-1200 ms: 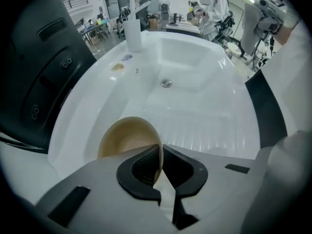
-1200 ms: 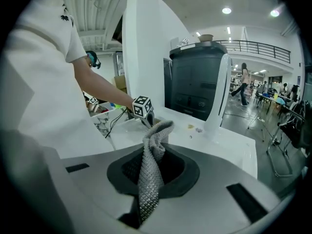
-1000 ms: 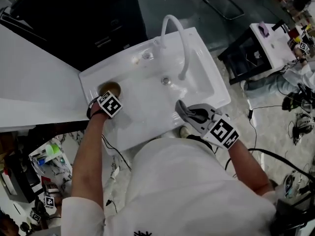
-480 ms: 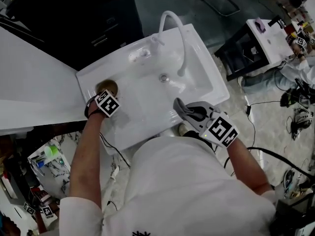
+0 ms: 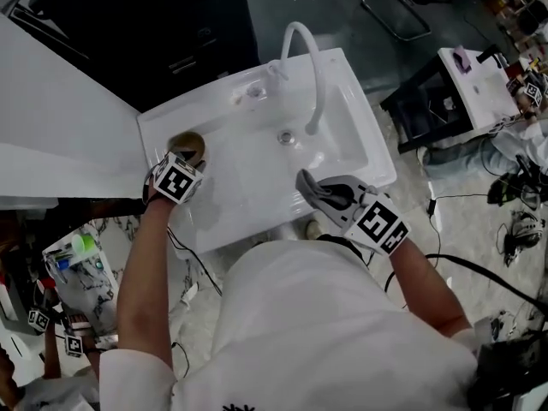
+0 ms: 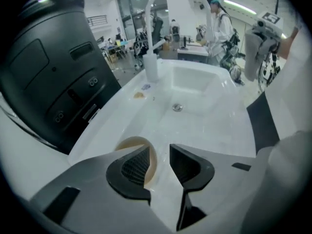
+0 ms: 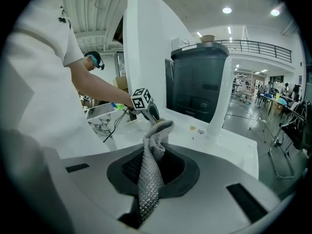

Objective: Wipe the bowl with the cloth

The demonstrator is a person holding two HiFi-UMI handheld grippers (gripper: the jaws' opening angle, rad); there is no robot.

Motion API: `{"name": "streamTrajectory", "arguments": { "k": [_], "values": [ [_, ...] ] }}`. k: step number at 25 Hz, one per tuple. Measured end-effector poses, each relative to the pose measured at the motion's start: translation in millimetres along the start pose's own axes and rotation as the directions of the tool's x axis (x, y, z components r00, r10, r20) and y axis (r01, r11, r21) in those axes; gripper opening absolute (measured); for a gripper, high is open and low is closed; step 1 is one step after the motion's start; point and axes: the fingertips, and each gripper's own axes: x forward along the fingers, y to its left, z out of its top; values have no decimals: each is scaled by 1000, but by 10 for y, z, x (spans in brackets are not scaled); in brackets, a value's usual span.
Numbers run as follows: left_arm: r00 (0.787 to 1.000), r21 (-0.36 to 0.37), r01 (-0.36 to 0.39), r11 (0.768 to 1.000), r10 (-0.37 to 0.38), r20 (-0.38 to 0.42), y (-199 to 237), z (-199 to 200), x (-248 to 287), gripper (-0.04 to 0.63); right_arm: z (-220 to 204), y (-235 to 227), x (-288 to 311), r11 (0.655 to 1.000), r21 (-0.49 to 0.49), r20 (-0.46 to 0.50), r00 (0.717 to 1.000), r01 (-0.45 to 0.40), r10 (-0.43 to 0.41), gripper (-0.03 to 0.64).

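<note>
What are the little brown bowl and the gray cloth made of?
The bowl looks like wood or tan plastic: smooth, light brown, dull; I can't tell which. The cloth looks like knitted fabric: gray, limp, with a bumpy weave.

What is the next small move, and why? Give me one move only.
Probably carry the right gripper across to the bowl and press the cloth into it. The cloth is clamped in that gripper's jaws, well away from the bowl, which sits on the sink's left side. The left gripper's jaws have just been opening and stand apart above the bowl, gripping nothing.
</note>
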Motion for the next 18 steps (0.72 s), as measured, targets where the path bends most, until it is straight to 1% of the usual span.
{"name": "streamTrajectory", "arguments": {
  "k": [2, 3, 4, 6, 8, 10, 13, 15, 18],
  "values": [
    [996, -92, 4, 996, 4, 84, -47, 144, -155, 127, -10, -6, -30, 1000, -9, 9, 1000, -15, 16, 29],
    [991, -140, 9, 990, 10, 133, -91, 230, -237, 114, -25, -11, -59, 1000, -13, 12, 1000, -24, 24, 29],
    [983, -185, 18, 983, 16, 184, -151, 319, -320, 88, -44, -19, -96, 999, -20, 13, 999, -33, 33, 29],
    [960, -261, 53, 964, 22, 279, -314, 499, -484, 37, -75, -55, -176, 998, -35, 19, 998, -52, 52, 29],
    [933, -316, 108, 942, 14, 360, -539, 653, -631, 16, -98, -89, -257, 996, -45, 29, 997, -71, 72, 29],
    [903, -353, 178, 919, -10, 430, -839, 782, -745, 11, -130, -106, -339, 995, -52, 39, 995, -89, 91, 29],
    [860, -380, 267, 885, -41, 509, -1334, 979, -876, 11, -193, -118, -451, 991, -62, 54, 991, -119, 122, 29],
    [829, -398, 309, 864, -40, 558, -1655, 1128, -965, 11, -255, -103, -516, 987, -66, 61, 986, -150, 154, 29],
    [777, -440, 363, 822, -6, 630, -2075, 1323, -1117, 11, -345, -52, -585, 976, -87, 64, 977, -200, 206, 29]
  ]
}}
